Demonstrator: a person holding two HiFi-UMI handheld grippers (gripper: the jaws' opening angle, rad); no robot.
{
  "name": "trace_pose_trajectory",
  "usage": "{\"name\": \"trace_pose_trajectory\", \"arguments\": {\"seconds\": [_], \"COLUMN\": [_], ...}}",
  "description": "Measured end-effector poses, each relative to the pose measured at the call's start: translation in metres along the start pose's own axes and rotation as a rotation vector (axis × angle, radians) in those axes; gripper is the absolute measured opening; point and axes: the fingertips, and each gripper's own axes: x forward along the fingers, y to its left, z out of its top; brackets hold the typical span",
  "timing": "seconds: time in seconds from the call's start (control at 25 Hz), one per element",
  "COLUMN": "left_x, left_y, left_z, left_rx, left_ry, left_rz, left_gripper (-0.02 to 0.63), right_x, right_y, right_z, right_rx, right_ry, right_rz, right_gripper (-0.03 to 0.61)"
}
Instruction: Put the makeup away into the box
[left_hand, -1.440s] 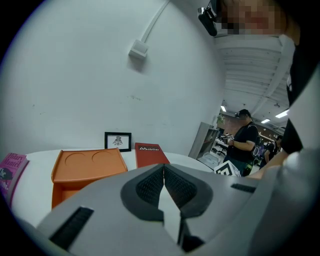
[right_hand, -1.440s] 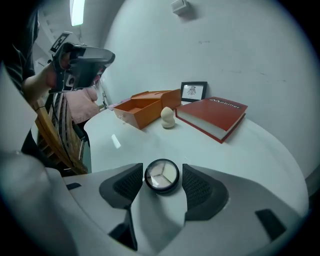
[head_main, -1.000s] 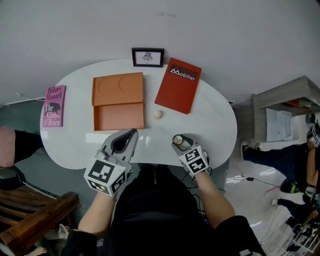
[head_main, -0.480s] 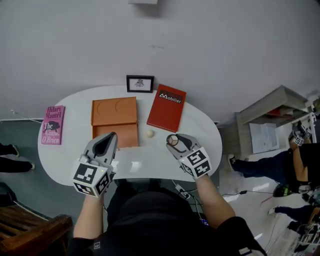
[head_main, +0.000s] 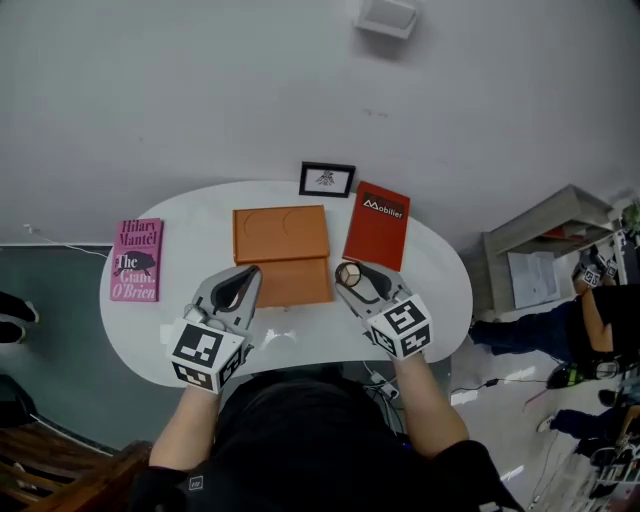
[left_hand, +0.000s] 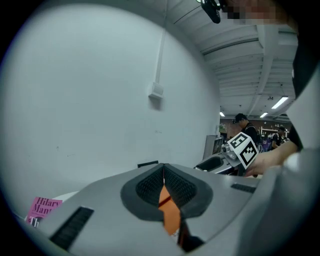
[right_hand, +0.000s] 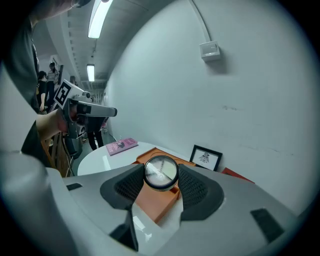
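The small round makeup compact with a clear lid (right_hand: 161, 173) is pinched between the jaws of the right gripper (head_main: 351, 277), held at the right edge of the open orange box (head_main: 281, 234) (whether it touches the box cannot be told). The left gripper (left_hand: 163, 186) hovers over the box's left side, its jaws pressed together on nothing. The box lies on a white oval table (head_main: 441, 288) between a pink paperback book (head_main: 136, 260) and a red book (head_main: 377, 225), with a black-framed picture (head_main: 327, 179) behind.

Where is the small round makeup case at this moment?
In the head view, the round makeup case is held in the right gripper, right of centre, by the right front corner of the orange box.
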Motion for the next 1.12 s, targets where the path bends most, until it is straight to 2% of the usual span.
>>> {"name": "trace_pose_trajectory", "arguments": {"seconds": [0.24,0.44,0.6,0.92,1.12], "left_x": [-0.03,-0.038,-0.035,-0.021,-0.012], "left_y": [0.04,0.06,0.061,0.06,0.064], "left_z": [-0.009,-0.018,-0.022,-0.045,-0.058], "left_rx": [-0.011,-0.036,-0.053,-0.078,-0.092], "left_ry": [-0.003,0.004,0.021,0.115,0.151], "left_rz": [-0.021,-0.008,-0.008,-0.004,0.014], "left_gripper": [0.014,0.014,0.014,0.014,0.014], "right_x": [0.034,0.059,0.077,0.107,0.125], "right_y": [0.042,0.064,0.066,0.062,0.059], "right_z": [0.018,0.009,-0.01,-0.065,-0.096], "right_rx": [0.009,0.004,0.021,0.074,0.058], "right_ry": [0.006,0.055,0.103,0.202,0.283], "right_rz": [-0.004,0.036,0.06,0.105,0.127], "right_gripper": [0.221,0.221,0.221,0.221,0.221]}}
